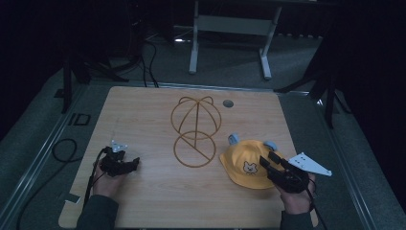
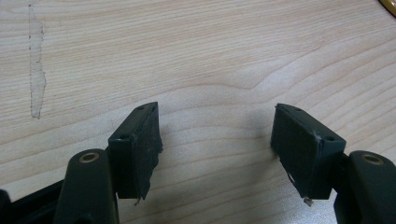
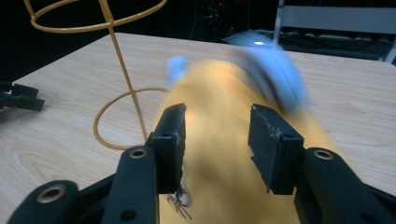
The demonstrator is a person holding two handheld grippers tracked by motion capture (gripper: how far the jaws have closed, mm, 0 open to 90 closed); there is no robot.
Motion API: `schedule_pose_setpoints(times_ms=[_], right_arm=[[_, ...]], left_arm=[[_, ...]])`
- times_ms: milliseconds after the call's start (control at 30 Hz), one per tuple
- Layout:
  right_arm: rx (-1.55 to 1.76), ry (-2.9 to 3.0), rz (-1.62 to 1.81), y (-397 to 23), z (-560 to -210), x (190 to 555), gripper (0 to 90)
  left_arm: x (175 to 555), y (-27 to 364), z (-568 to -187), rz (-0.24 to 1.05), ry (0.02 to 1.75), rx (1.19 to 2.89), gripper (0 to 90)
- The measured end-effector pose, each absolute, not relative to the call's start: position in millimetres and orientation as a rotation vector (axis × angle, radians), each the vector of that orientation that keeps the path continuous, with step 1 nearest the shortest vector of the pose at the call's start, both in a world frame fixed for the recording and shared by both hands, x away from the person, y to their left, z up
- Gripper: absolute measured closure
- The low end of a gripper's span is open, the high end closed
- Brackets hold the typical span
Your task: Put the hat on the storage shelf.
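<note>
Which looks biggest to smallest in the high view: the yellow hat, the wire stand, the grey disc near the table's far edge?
1. Wire stand: covers the most area, frame and base ring together.
2. Yellow hat: clearly smaller.
3. Grey disc: smallest by far, though it lies farthest from the camera.

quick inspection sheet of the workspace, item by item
surface: light wooden table, with a pale scuff mark near the left tool
job's things: yellow hat with blue ears and an animal face, lying flat at the right; gold wire stand upright at the centre, apart from the hat
clutter: small grey disc near the far edge
grippers: left tool open over bare wood; right tool open, jaws either side of the hat's top, not clamped
cables: black cable looped on the floor at the left
surroundings: dark room, white frame legs beyond the table
</note>
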State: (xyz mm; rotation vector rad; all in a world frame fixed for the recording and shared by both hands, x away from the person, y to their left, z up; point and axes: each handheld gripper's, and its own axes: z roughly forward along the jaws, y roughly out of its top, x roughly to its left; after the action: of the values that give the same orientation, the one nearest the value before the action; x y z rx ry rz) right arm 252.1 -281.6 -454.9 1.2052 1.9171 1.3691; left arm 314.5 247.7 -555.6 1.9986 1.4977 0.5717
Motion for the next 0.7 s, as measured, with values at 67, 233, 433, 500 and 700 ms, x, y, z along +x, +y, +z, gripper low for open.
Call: schedule_pose_setpoints(times_ms=[67,233,433,500,700], right_arm=[[1.196,1.917,1.364,-282.3,-454.2,250.4,56.2],[1.188,1.944,1.326,-283.8,-454.7,252.6,56.8],[1.145,2.018,1.26,-283.7,-451.0,258.0,56.6],[1.128,2.041,1.236,-283.0,-448.9,260.0,56.6],[1.09,2.097,1.192,-283.8,-443.8,265.8,56.7]], left_arm=[[314.5,247.7,-555.7,0.571,1.497,1.998,33.4],[314.5,247.7,-555.7,0.571,1.497,1.999,33.4],[314.5,247.7,-555.6,0.571,1.497,1.999,33.4],[314.5,247.7,-555.6,0.571,1.497,2.0,33.4],[314.5,247.7,-555.6,0.571,1.497,1.999,33.4]])
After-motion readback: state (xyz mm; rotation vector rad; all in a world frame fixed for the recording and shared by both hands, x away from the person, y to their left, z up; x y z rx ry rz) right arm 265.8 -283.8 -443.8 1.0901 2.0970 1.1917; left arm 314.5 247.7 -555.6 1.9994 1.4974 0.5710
